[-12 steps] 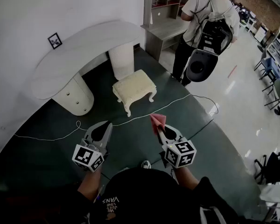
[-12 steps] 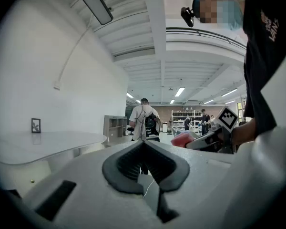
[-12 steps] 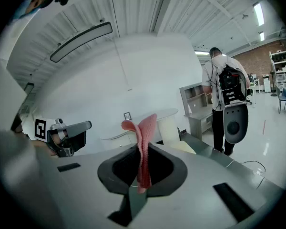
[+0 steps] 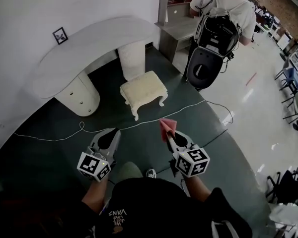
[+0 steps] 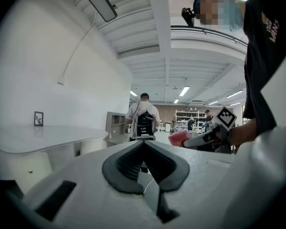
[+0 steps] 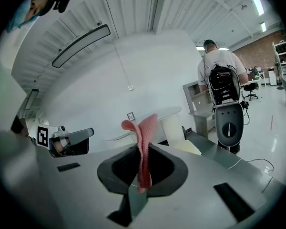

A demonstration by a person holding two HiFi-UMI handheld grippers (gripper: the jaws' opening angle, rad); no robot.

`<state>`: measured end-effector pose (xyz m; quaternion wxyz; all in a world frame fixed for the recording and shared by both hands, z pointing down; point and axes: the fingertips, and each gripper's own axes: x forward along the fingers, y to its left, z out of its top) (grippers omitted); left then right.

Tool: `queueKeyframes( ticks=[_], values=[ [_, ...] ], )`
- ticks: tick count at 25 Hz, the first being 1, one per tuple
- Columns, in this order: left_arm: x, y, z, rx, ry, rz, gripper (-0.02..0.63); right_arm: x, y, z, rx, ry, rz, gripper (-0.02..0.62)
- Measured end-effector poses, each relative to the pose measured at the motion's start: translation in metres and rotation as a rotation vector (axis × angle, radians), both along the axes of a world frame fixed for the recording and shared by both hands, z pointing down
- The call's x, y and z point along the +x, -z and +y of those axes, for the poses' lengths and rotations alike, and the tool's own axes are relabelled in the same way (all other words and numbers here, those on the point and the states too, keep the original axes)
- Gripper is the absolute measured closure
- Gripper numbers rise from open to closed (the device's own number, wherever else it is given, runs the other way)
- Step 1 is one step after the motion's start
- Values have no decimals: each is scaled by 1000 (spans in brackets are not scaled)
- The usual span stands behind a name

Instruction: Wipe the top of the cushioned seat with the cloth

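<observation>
The cream cushioned seat (image 4: 142, 89) is a small stool on the dark floor, ahead of both grippers and well short of them; its corner (image 6: 188, 148) shows in the right gripper view. My right gripper (image 4: 170, 136) is shut on a pink cloth (image 4: 167, 127), which sticks up past the jaws as a folded strip (image 6: 142, 147). My left gripper (image 4: 109, 138) is held beside it at the same height, jaws shut on nothing (image 5: 144, 144).
A curved white desk (image 4: 84, 48) stands against the wall behind the stool, with a ribbed white bin (image 4: 132, 58). A white cable (image 4: 154, 118) crosses the floor between me and the stool. A person with a backpack (image 4: 219, 19) stands by a grey shelf unit (image 4: 179, 19).
The view has shifted slightly; the stool and desk sit a little differently in frame. The person with the backpack has moved. Both grippers keep their pose and the cloth stays held.
</observation>
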<state>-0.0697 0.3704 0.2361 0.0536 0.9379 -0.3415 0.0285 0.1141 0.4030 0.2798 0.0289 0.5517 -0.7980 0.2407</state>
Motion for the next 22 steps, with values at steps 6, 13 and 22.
queueKeyframes(
  ticks=[6,13,22],
  values=[
    [-1,-16,-18,-57,18,4,589,-3,-9,-26,-38,17,-22,568],
    [-7,-31,-92,-86,-1,28,589,-9,-14,-100,-49,-10,-24,568],
    [-4,-15,-212,-68,-74,35,589,-22,3,-210,-44,-41,9,568]
  ],
)
